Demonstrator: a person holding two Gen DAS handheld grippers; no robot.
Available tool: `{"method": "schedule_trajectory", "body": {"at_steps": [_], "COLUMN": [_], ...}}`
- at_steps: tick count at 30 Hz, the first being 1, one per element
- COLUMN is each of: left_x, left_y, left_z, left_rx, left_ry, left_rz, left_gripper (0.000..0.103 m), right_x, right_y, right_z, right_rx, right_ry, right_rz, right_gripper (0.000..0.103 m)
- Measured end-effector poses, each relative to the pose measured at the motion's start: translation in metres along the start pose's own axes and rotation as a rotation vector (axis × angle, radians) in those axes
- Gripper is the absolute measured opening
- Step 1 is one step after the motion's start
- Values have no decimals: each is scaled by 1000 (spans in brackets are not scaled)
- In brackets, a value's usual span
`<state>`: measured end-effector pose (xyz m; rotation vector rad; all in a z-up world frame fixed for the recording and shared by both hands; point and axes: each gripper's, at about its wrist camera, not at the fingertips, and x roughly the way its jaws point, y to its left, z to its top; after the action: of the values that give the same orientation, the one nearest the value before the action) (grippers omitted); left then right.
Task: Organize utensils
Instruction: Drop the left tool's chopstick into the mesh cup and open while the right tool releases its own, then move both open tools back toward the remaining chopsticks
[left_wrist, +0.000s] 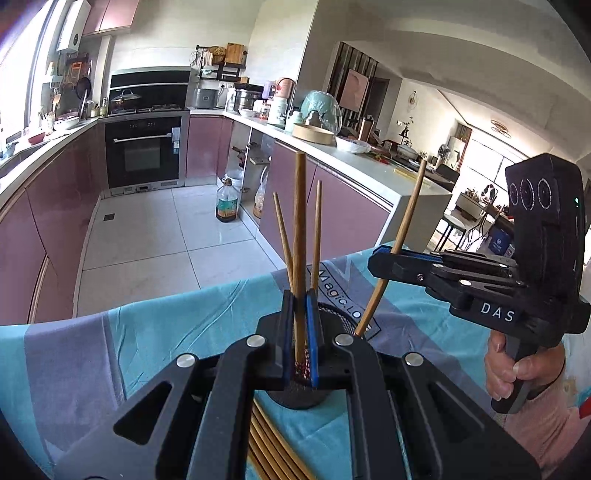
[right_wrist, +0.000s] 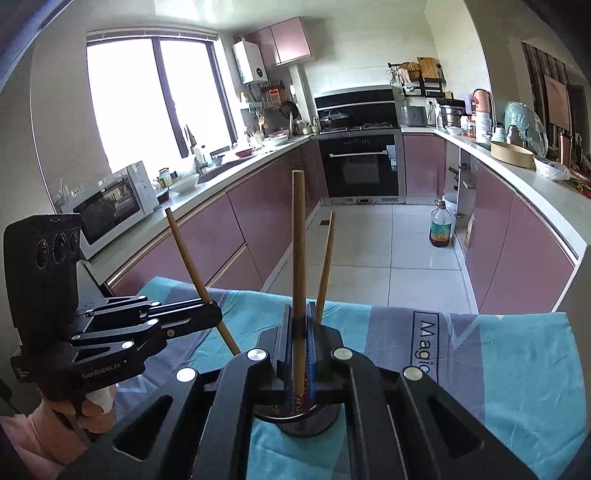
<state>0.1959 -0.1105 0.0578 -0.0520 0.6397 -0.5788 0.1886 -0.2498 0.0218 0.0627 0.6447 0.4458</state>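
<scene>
The left gripper (left_wrist: 300, 332) has its blue-padded fingers (left_wrist: 313, 332) clenched on a brown wooden chopstick (left_wrist: 298, 258) whose long axis stands nearly upright, its patterned red lower end dipping into the round black mesh utensil holder (left_wrist: 299, 397) and its blunt end pointing at the ceiling. The right gripper (right_wrist: 300, 343) likewise grips a second brown wooden chopstick (right_wrist: 297, 258), upright in its own view and, seen from the left wrist, leaning up and to the right (left_wrist: 399, 243) with its foot at the holder's rim (right_wrist: 295, 421). Two thinner wooden chopsticks (left_wrist: 317, 229) stand loose in the holder, splayed slightly apart with their tapered tips up, and the right-wrist view shows one of them (right_wrist: 325, 266) just right of the gripped stick. A bundle of brown chopsticks (left_wrist: 271, 446) lies flat on the cloth just in front of the holder, running toward the left camera. Both grippers are held level from opposite sides of the holder; the person's right hand (left_wrist: 513, 369) wraps the black handle of its tool, and the left hand (right_wrist: 88, 404) does the same. The holder sits on a desk spread with a teal and grey printed cloth (left_wrist: 177, 325). Beyond it lies a kitchen with mauve cabinets (right_wrist: 229, 236), a black built-in oven (left_wrist: 144, 151), white floor tiles (left_wrist: 155, 236), a brown oil bottle (left_wrist: 226, 201) on the floor and a white microwave (right_wrist: 110, 206) under the window.
</scene>
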Motion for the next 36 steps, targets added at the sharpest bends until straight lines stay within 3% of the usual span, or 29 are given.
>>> {"method": "schedule_trajectory", "body": {"at_steps": [7, 15, 18, 21, 24, 28, 36], "left_x": [20, 35, 35, 30, 23, 2, -38], "left_y": [10, 20, 22, 18, 20, 22, 29], "left_z": [-7, -3, -3, -7, -9, -17, -52], "left_rx": [12, -3, -5, 2, -2, 12, 33], "left_ry": [48, 62, 54, 47, 31, -14, -42], "left_rz": [8, 37, 48, 63, 79, 118, 173], "left_gripper": [8, 8, 19, 20, 25, 40, 49], "right_x": [26, 38, 37, 33, 27, 15, -21], "right_y": [4, -4, -3, -6, -5, -1, 24], "right_z": [-5, -4, -5, -8, -10, -15, -41], "right_rx": [-19, 22, 26, 39, 37, 36, 1], "right_ry": [108, 110, 98, 79, 60, 26, -44], "right_rz": [-24, -44, -49, -48, -46, -38, 47], "right_gripper": [8, 8, 8, 25, 27, 43, 46]}}
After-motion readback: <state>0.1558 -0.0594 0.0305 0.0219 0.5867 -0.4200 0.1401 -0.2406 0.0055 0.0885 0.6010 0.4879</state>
